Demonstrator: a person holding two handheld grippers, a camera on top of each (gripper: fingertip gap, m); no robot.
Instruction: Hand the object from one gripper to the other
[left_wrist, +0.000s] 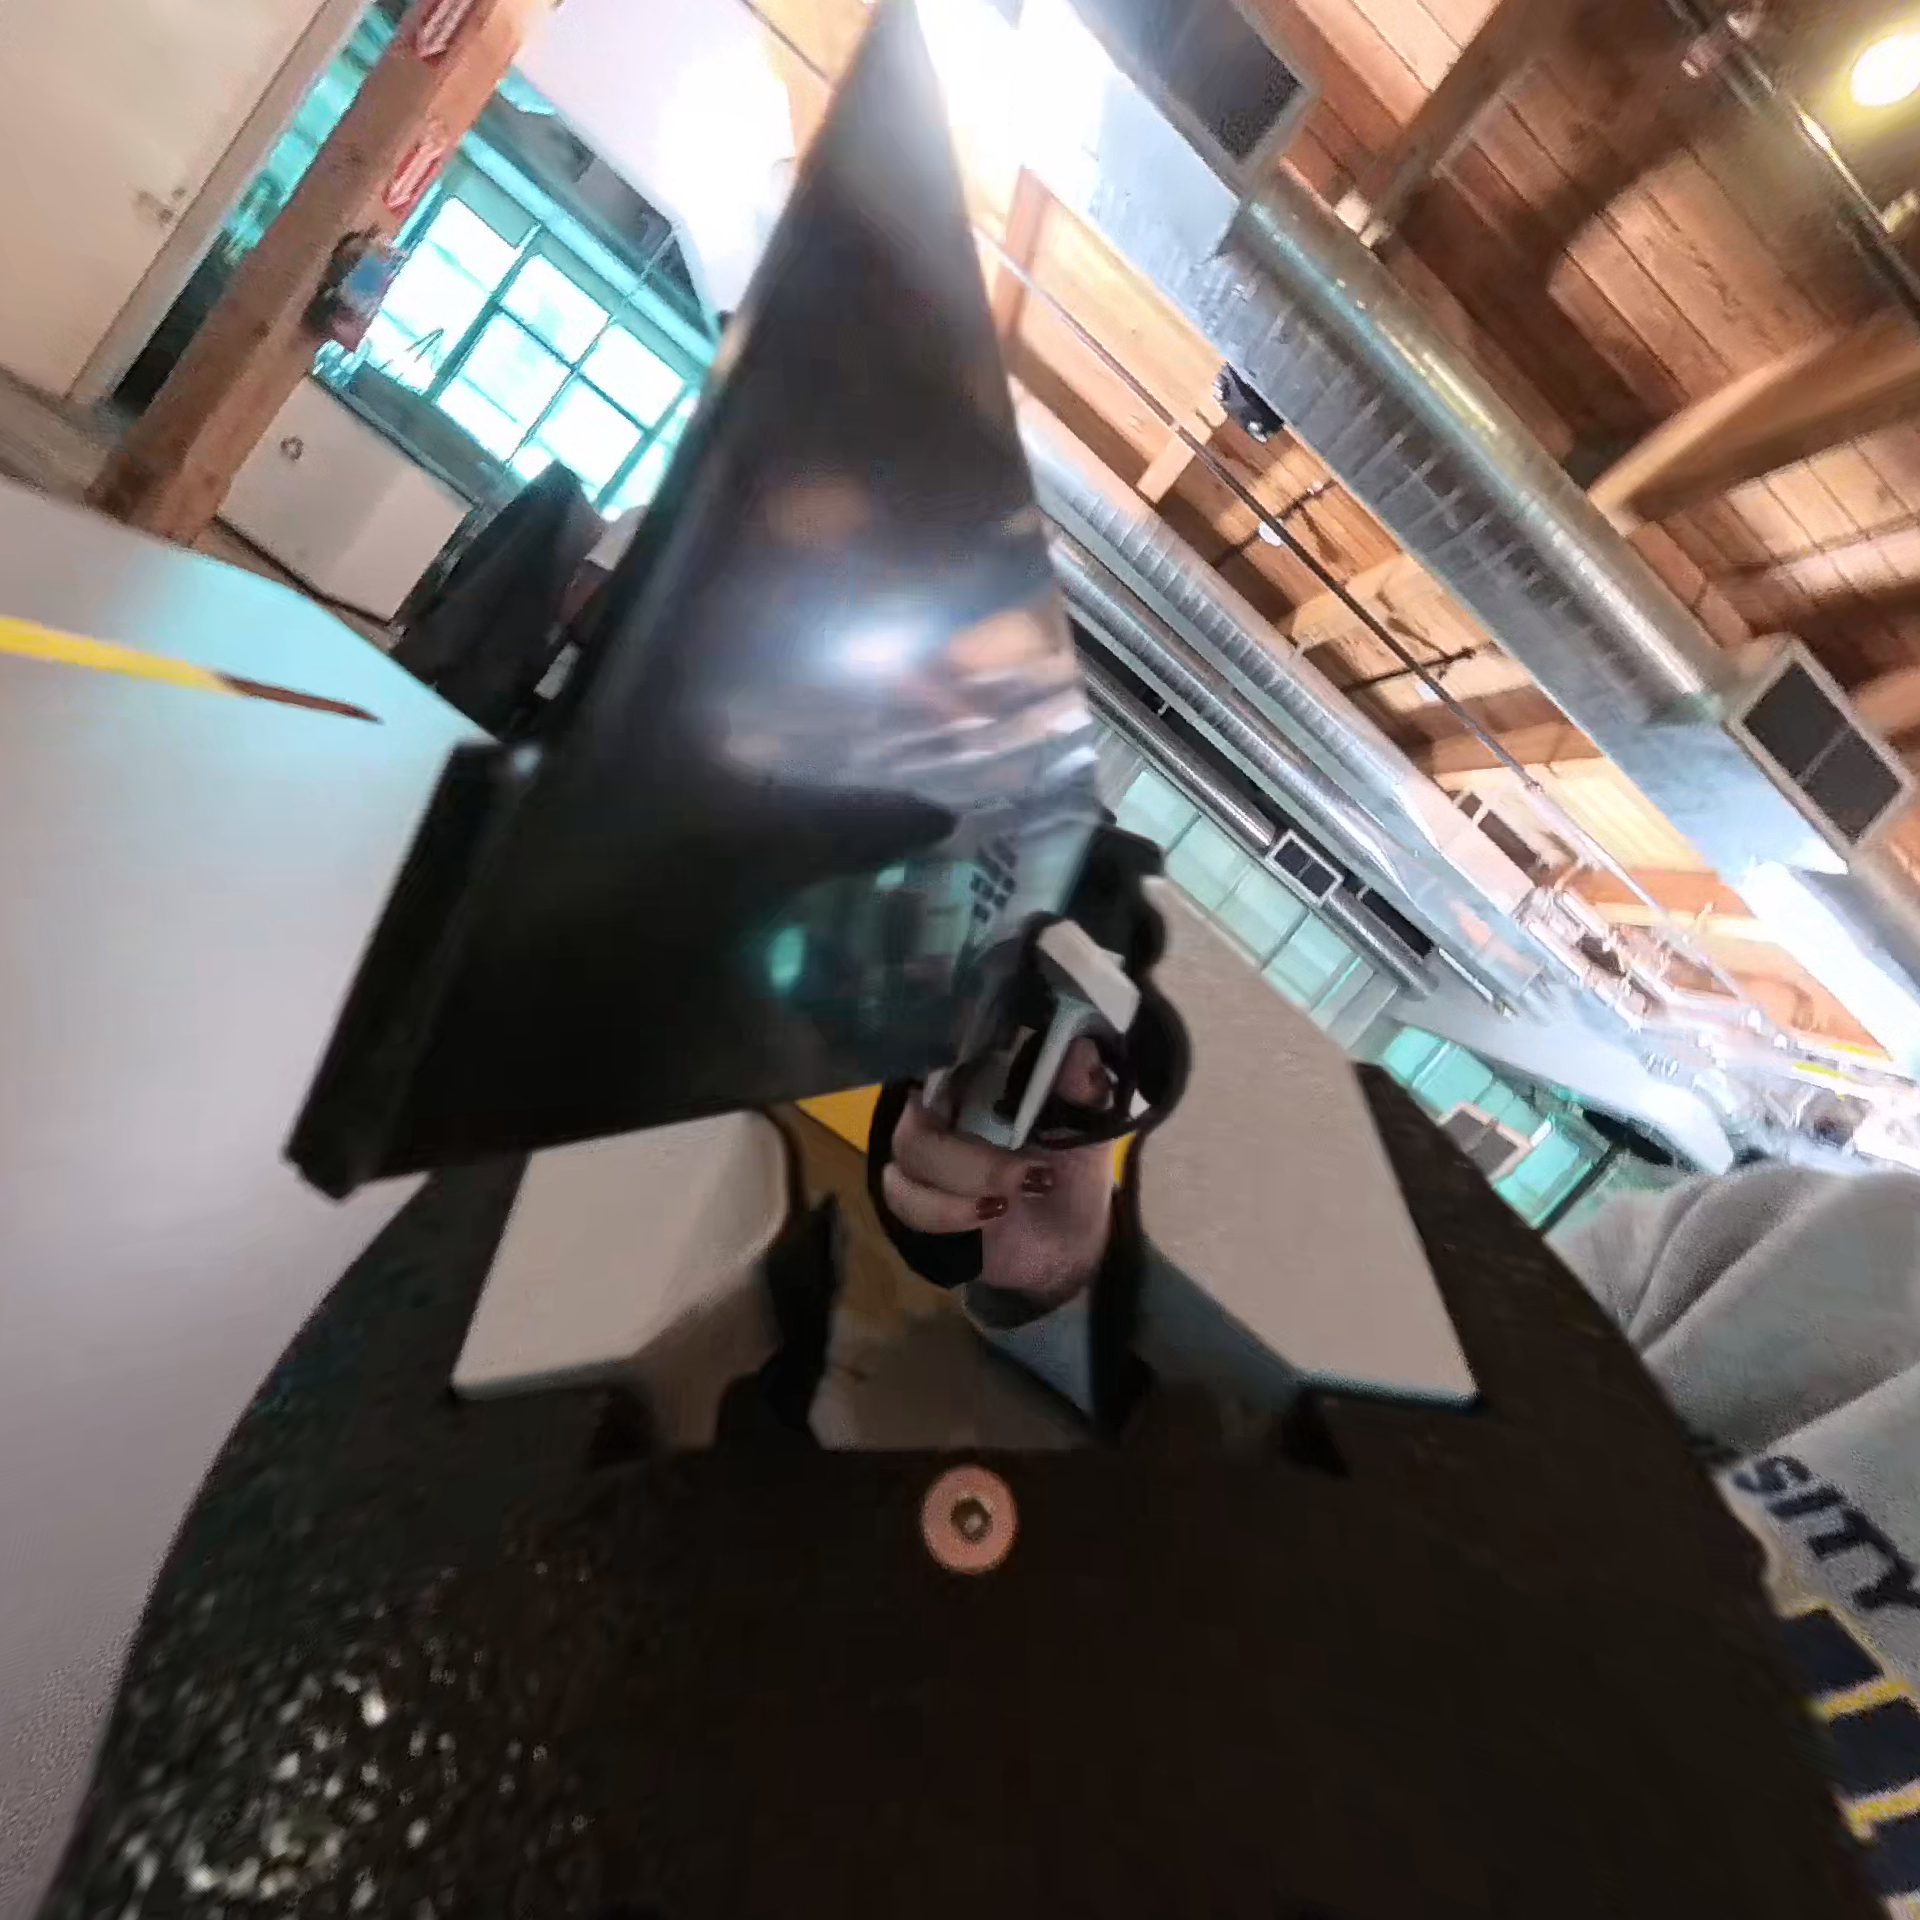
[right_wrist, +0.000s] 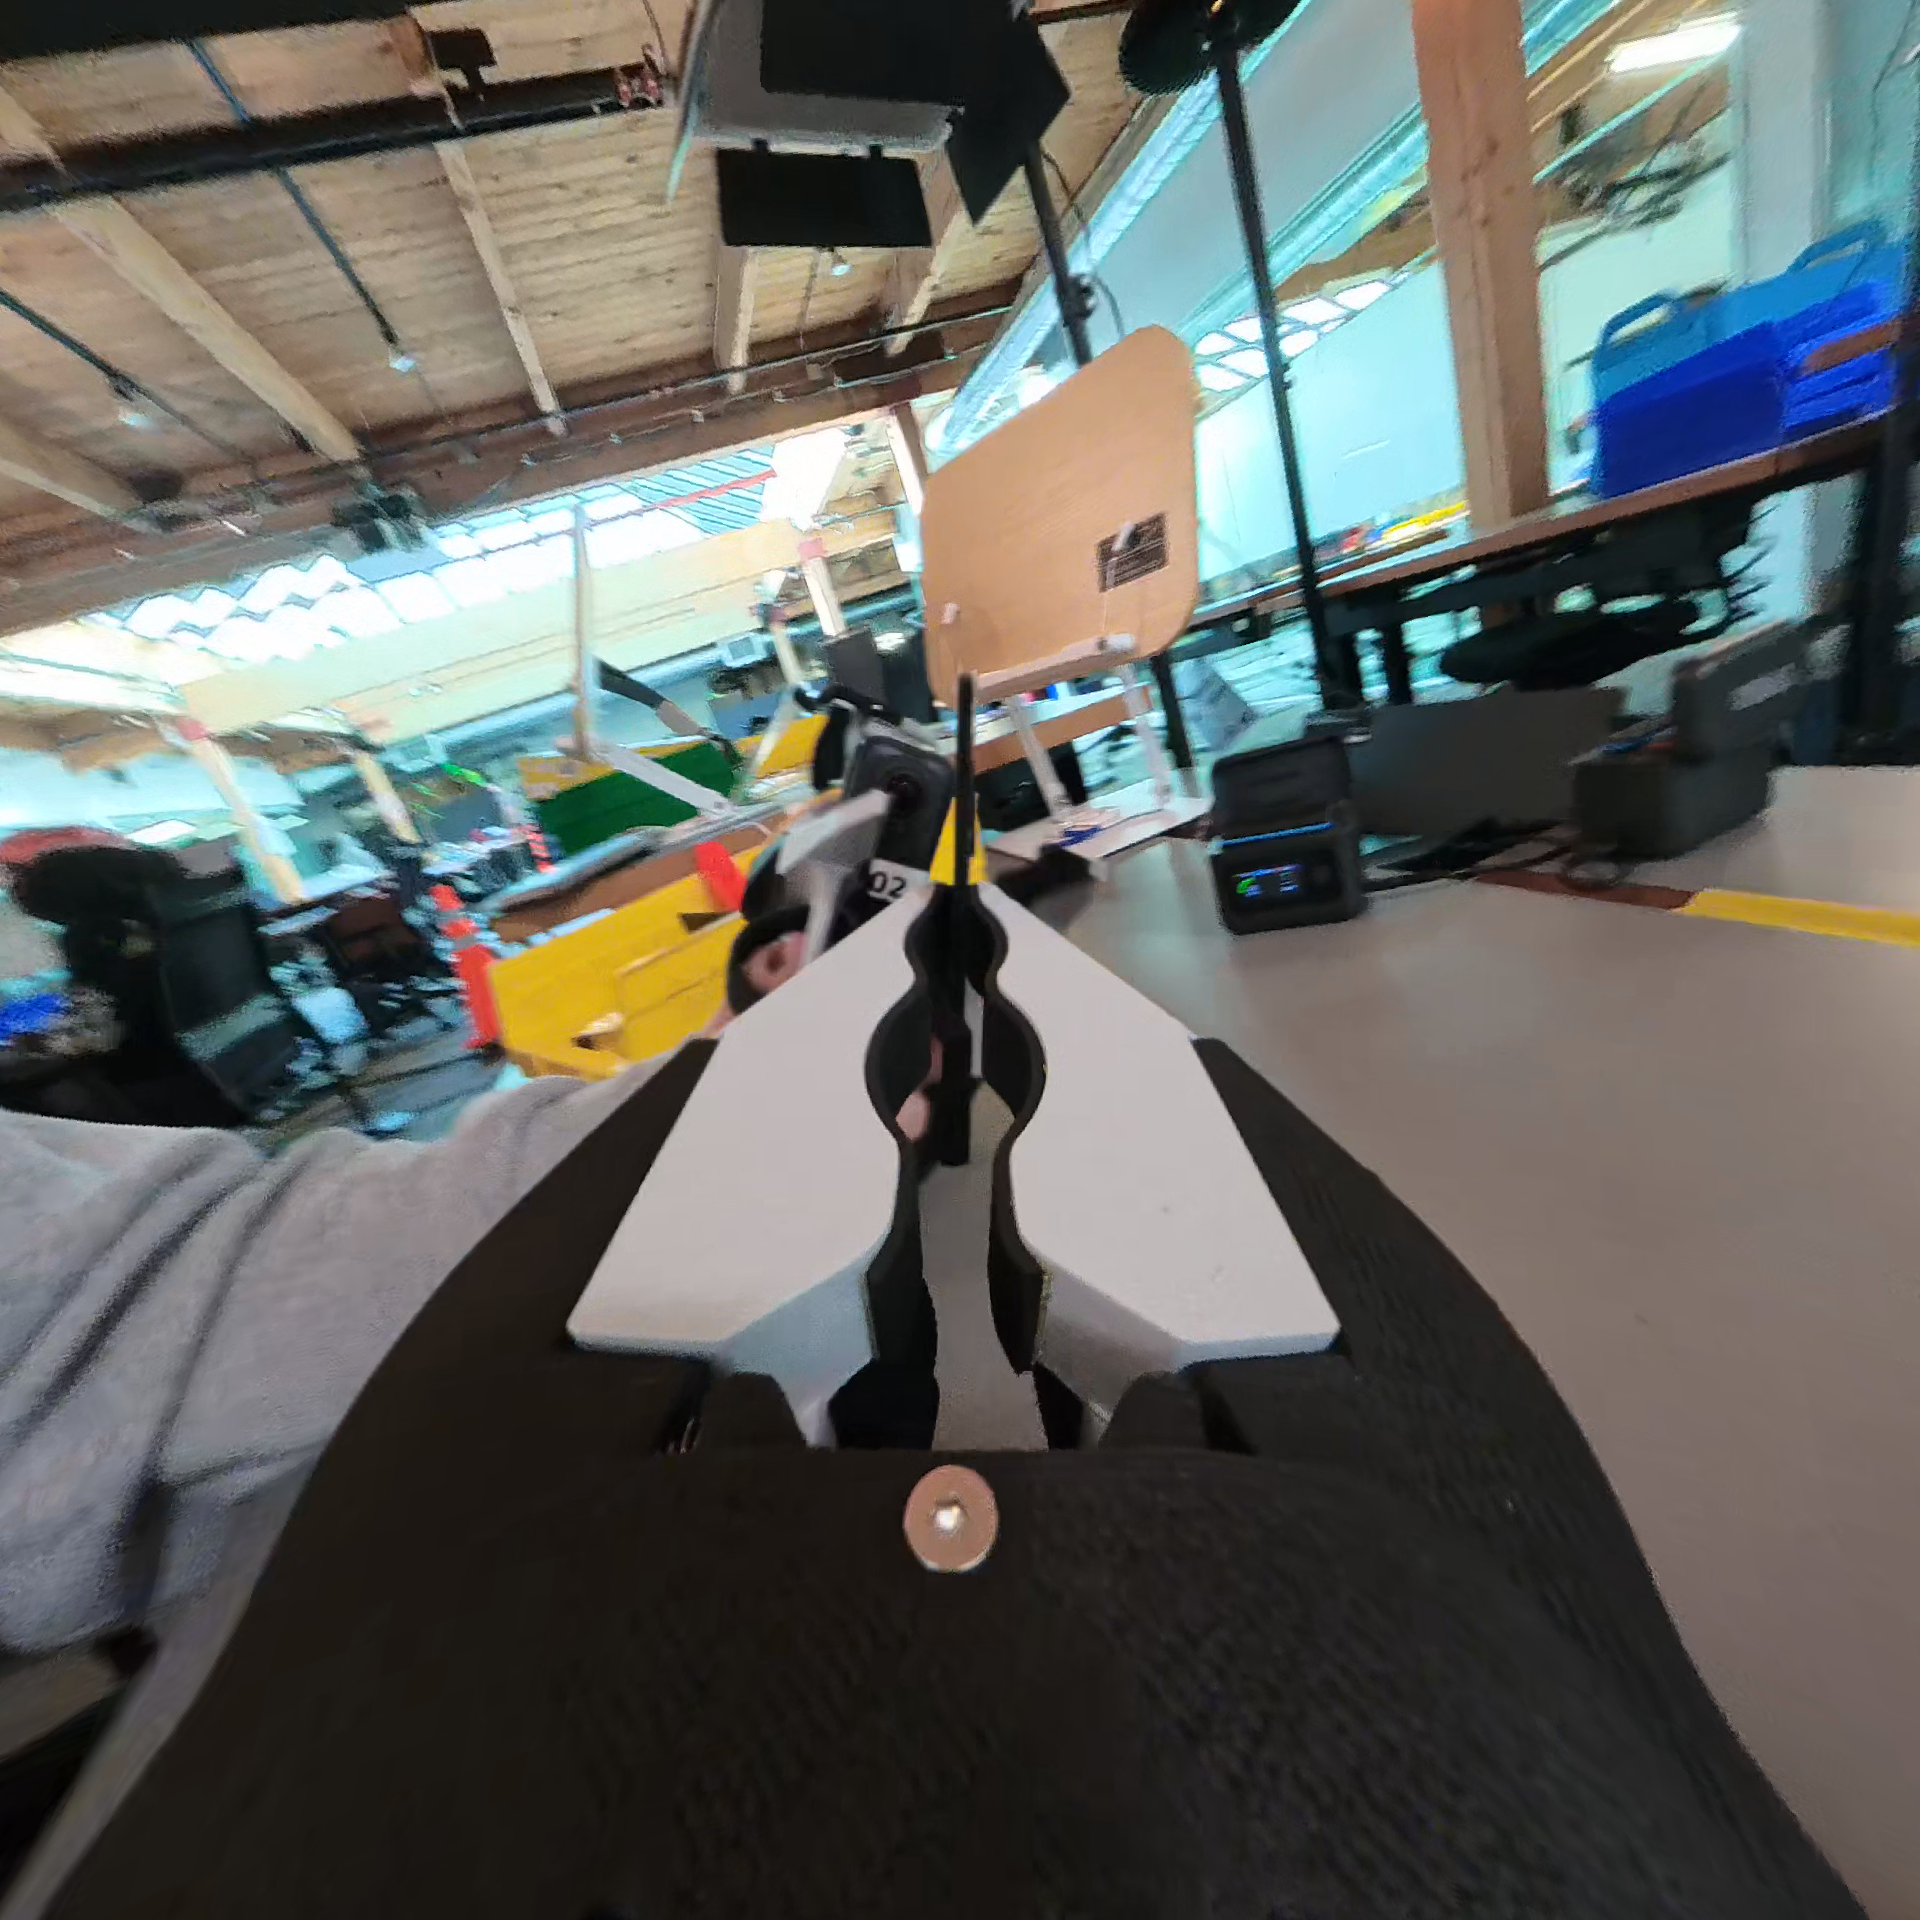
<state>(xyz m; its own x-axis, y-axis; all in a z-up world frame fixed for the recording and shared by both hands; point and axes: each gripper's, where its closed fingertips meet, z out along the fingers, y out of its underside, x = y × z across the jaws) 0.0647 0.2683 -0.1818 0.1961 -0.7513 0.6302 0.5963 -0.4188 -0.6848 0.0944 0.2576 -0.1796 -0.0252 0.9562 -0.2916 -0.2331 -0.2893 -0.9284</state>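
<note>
Right wrist view: white, wavy-edged fingers (right_wrist: 961, 997) clamp a thin, flat black panel (right_wrist: 964, 790) edge-on. Left wrist view: its glossy, mirror-like face (left_wrist: 831, 623); the left fingers (left_wrist: 966, 1226) are spread apart.

The object (left_wrist: 810, 644) is a thin, glossy black flat panel with a raised lip along one edge. In the left wrist view it tapers toward twelve o'clock; in the right wrist view it (right_wrist: 964, 769) stands edge-on, near vertical.
</note>
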